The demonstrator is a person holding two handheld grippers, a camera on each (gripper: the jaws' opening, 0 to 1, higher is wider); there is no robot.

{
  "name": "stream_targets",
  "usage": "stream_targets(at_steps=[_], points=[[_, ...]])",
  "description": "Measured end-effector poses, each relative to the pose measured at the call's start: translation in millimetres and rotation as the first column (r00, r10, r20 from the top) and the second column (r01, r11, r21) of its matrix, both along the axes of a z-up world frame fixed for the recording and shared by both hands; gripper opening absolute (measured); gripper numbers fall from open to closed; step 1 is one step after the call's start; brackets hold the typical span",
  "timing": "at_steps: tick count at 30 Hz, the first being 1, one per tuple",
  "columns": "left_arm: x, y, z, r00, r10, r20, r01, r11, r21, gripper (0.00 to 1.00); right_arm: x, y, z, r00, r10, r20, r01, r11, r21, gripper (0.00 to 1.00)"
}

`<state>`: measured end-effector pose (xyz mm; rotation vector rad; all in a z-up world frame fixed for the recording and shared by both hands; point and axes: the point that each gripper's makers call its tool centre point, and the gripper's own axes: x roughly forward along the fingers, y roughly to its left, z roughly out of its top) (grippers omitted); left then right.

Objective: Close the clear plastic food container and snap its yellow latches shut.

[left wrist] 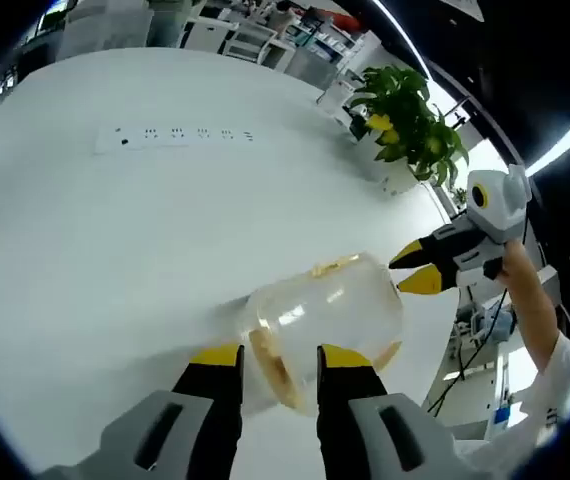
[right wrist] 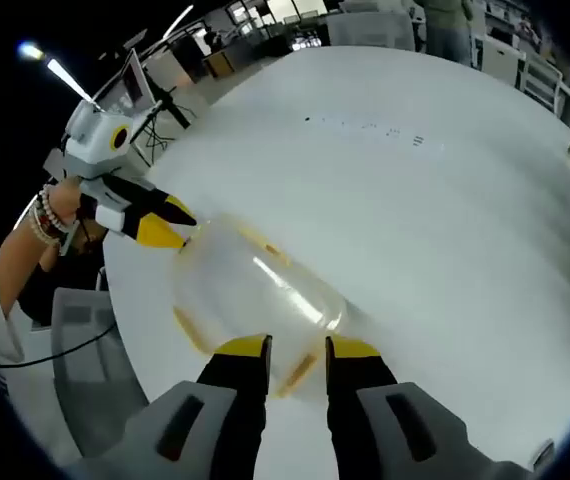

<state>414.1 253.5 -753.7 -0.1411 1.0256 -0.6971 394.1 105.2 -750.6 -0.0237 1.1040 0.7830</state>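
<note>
While container (left wrist: 327, 325) is lying on white table (left wrist: 115, 230), left gripper (left wrist: 280, 360) and right gripper (right wrist: 297, 348) are flanking it, jaws parted, contact unclear; latches hard to make out.

The white bench (left wrist: 115, 230) is lying broad and bare around the clear container (left wrist: 330, 320), leaving open room on its far side. The container itself is sitting close to the bench's edge, boxed in by both tongs — the left tongs (left wrist: 280, 360) are reaching in at one end, the right tongs (left wrist: 420, 272) at the other. A power strip (left wrist: 175, 136) is resting well apart, far across the bench. A potted plant (left wrist: 410, 125) is standing off beyond the bench's rim, clear of the working space.
</note>
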Motion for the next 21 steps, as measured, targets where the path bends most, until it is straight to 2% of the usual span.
stream_targets(at_steps=[1, 3, 6, 10, 12, 16, 21], points=[[3.2, -4, 7.7, 0.999, -0.008, 0.039, 0.009, 1.0, -0.018, 0.2, 1, 4, 2.0, 1.0, 0.005, 0.008, -0.005, 1.0, 0.01, 0.2], [4.8, -14, 17.0, 0.997, -0.017, 0.078, 0.022, 0.998, -0.055, 0.17, 0, 13, 5.9, 0.999, 0.019, 0.035, -0.02, 1.0, 0.025, 0.19], [-3.8, -28, 14.3, 0.998, -0.03, 0.054, 0.034, 0.995, -0.09, 0.11, -2, 28, 7.4, 0.997, 0.051, 0.058, -0.053, 0.998, 0.032, 0.17], [-17.0, -51, 2.2, 0.994, -0.087, 0.062, 0.092, 0.992, -0.088, 0.08, 7, 52, 3.4, 0.996, 0.071, 0.045, -0.073, 0.996, 0.054, 0.14], [-19.1, -58, -2.1, 0.989, -0.116, 0.093, 0.122, 0.99, -0.072, 0.06, 9, 58, 1.4, 0.996, 0.077, 0.053, -0.08, 0.995, 0.059, 0.12], [-21.2, -68, -5.2, 0.989, -0.12, 0.09, 0.129, 0.986, -0.103, 0.01, 16, 61, -3.3, 0.994, 0.078, 0.076, -0.082, 0.995, 0.051, 0.03], [-16.7, -71, -7.2, 0.988, -0.115, 0.107, 0.126, 0.987, -0.104, 0.0, 22, 64, -8.3, 0.995, 0.06, 0.075, -0.066, 0.996, 0.068, 0.0]])
